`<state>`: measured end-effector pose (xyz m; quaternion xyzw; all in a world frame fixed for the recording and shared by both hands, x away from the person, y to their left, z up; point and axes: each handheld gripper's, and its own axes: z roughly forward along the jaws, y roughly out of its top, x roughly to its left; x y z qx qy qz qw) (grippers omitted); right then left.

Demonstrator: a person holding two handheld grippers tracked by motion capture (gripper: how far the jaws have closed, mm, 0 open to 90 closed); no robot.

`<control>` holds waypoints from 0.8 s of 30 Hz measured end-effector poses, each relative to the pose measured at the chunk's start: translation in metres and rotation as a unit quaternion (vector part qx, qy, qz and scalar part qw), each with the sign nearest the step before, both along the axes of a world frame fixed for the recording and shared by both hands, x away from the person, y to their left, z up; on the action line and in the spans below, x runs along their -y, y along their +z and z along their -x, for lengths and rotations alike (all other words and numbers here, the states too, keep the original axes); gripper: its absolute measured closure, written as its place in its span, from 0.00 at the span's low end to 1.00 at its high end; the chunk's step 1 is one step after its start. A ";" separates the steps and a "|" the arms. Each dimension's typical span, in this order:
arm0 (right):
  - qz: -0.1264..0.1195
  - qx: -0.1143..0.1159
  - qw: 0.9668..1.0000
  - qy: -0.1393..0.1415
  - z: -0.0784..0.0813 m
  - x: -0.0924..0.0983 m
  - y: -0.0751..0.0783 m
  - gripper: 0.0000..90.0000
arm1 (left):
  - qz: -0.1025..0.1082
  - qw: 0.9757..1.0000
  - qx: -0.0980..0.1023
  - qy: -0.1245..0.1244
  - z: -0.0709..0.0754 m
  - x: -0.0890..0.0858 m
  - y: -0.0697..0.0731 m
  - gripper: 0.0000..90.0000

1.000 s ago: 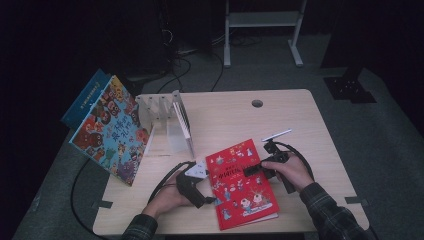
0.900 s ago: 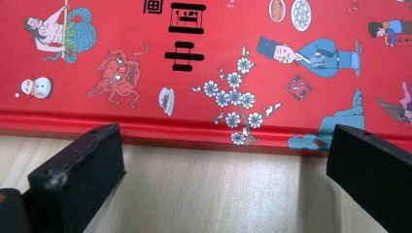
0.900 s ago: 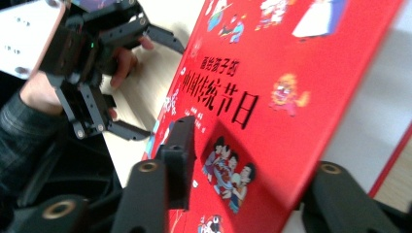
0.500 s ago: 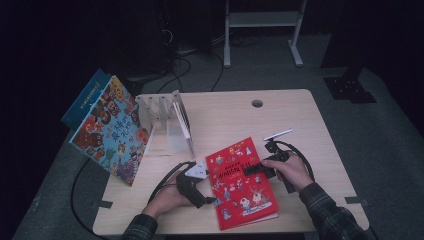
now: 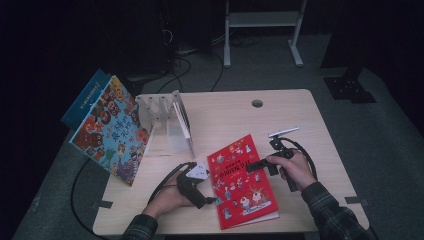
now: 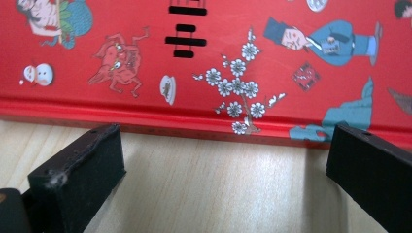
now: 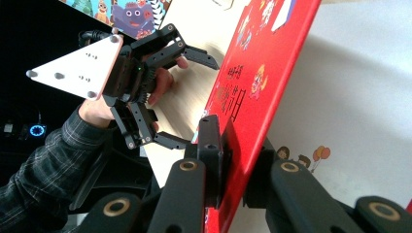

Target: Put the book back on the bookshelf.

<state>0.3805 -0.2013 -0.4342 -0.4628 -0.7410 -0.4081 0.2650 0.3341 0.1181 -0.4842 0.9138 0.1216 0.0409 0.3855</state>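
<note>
Red book (image 5: 241, 181) flat on table (image 5: 320, 125), near front edge. Right gripper (image 7: 233, 160) jaws just been closing, now pinching front cover's free edge. Left gripper (image 6: 223, 170) gaping wide at spine, touching nothing. Advice: lift cover slowly, steady spine against sliding, avoid creasing.

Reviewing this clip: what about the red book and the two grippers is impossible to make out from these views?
- Red book, right gripper view: the page under the lifted cover is hidden by the cover and fingers.
- Red book, left gripper view: its title is cut off by the top edge.
- Red book, high view: the cover print is too small to read.
- Left gripper, high view: too small to tell whether it touches the book; its own view shows open jaws short of the spine.
</note>
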 end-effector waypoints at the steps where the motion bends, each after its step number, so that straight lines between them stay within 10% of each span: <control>1: -0.004 0.001 1.000 -0.001 0.000 0.000 0.000 0.90 | 0.000 1.000 -0.005 0.007 0.000 0.001 0.001 0.00; 12: -0.057 0.059 0.996 -0.033 0.009 0.011 0.018 0.96 | 0.049 0.998 -0.034 0.031 -0.003 -0.005 0.014 0.00; 17: -0.073 0.102 0.992 -0.035 0.017 0.014 0.032 0.97 | 0.108 0.991 -0.055 0.049 -0.006 -0.004 0.021 0.00; 24: -0.080 0.116 0.990 -0.030 0.021 0.013 0.035 0.97 | 0.137 0.986 -0.071 0.056 -0.012 0.003 0.024 0.00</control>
